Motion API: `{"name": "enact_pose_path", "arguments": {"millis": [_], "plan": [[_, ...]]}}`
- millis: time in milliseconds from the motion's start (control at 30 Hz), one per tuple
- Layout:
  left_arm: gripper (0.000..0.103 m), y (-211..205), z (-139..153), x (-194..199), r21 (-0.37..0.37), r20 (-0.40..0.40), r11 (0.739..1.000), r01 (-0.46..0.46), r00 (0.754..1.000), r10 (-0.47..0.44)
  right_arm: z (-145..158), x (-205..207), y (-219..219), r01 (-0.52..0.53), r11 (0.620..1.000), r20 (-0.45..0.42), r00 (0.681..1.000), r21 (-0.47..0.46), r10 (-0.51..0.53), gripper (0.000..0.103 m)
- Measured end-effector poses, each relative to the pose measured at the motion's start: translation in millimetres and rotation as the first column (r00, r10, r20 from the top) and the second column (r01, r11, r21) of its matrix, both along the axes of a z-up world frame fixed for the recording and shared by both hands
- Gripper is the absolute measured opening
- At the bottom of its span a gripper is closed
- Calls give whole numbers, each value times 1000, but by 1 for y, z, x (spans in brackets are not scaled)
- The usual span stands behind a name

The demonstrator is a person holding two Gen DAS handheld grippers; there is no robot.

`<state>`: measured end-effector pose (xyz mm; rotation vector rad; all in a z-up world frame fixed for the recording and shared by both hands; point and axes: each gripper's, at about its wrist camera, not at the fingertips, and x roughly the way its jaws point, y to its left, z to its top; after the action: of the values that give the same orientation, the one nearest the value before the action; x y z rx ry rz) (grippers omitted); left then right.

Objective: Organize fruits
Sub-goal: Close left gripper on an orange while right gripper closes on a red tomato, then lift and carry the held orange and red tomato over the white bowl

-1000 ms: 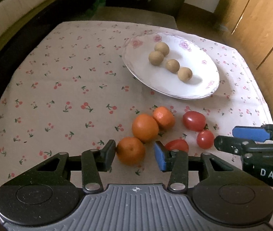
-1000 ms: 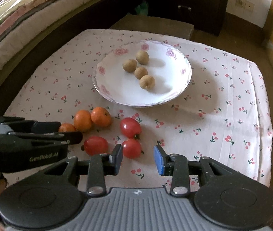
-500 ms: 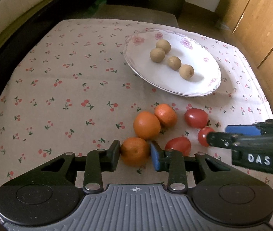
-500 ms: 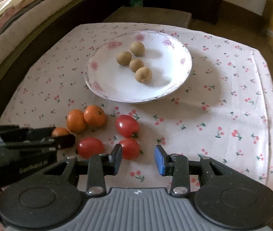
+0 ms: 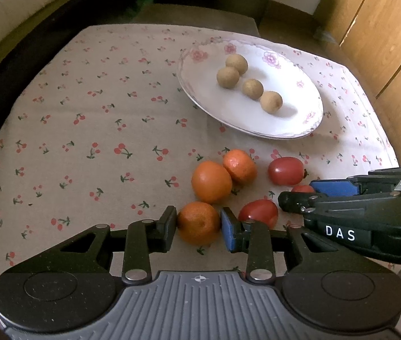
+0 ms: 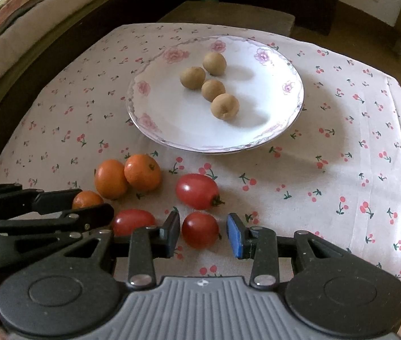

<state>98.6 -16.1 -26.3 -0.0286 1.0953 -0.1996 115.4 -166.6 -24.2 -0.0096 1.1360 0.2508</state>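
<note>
Orange peel fills the gap of the left hand-held gripper (image 5: 199,223): the nearest tangerine (image 5: 199,223) sits between the black pad on one side and the blue pad on the other, both pads against its skin, the jaws having just been closing onto it; the fruit rests on the tabletop (image 5: 87,130), which is covered in a cherry-print cloth. Just beyond it lie two more tangerines (image 5: 211,182), touching each other. To their right, three small red tomatoes: one (image 5: 258,214) close beside the blue pad, one (image 5: 286,170) farther out, and a third (image 6: 200,230) mostly hidden in the left wrist view behind the other tool. The right hand-held gripper (image 6: 203,233) stands part open around that third tomato; its black pad looks just beside the fruit, the blue pad clearly apart from it, so nothing is gripped. In the right wrist view the other two tomatoes lie near, one left of the black pad, one just ahead. Farther out, well apart from both tools, a white plate (image 5: 299,119) with pink flowers on its rim holds four round tan-brown fruits (image 5: 253,89) in a loose row.
</note>
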Motion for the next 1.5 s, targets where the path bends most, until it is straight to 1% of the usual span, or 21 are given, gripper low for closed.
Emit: {"name": "enact_pose_path", "arguments": {"millis": [67,133,167,367,500,667,800,967,1233,1500], "plan": [[43,-1,-1,0,4,-1,1000,0,1000,0,0,-2,2,-8,1000,7,1000,-15,9,35],[43,-1,-1,1,5,1,1000,-3,1000,3,0,-3,5,-23,999,16,1000,-36,23,29],[43,-1,-1,1,5,1,1000,-5,1000,5,0,-4,6,-31,999,18,999,-45,31,29],[43,-5,-1,0,27,8,1000,9,1000,-10,1,-9,8,-58,997,22,998,-58,60,28],[42,-5,0,-3,26,8,999,21,1000,-21,8,-11,-1,-32,999,36,999,-40,34,28],[42,-3,8,-9,7,22,1000,20,1000,-21,14,-17,-9,-10,999,46,999,-37,11,28],[42,-1,16,-14,-7,42,1000,21,999,-21,18,-23,-10,-10,999,50,999,-35,11,28],[42,0,19,-15,-15,46,1000,19,999,-18,26,-28,-9,-12,1000,62,998,-20,13,28],[42,-1,18,-20,-7,41,1000,22,999,-22,19,-32,-6,-21,999,37,999,-35,22,28],[42,1,14,-27,11,31,1000,23,999,-23,23,-34,-2,-40,999,47,998,-24,41,28]]}}
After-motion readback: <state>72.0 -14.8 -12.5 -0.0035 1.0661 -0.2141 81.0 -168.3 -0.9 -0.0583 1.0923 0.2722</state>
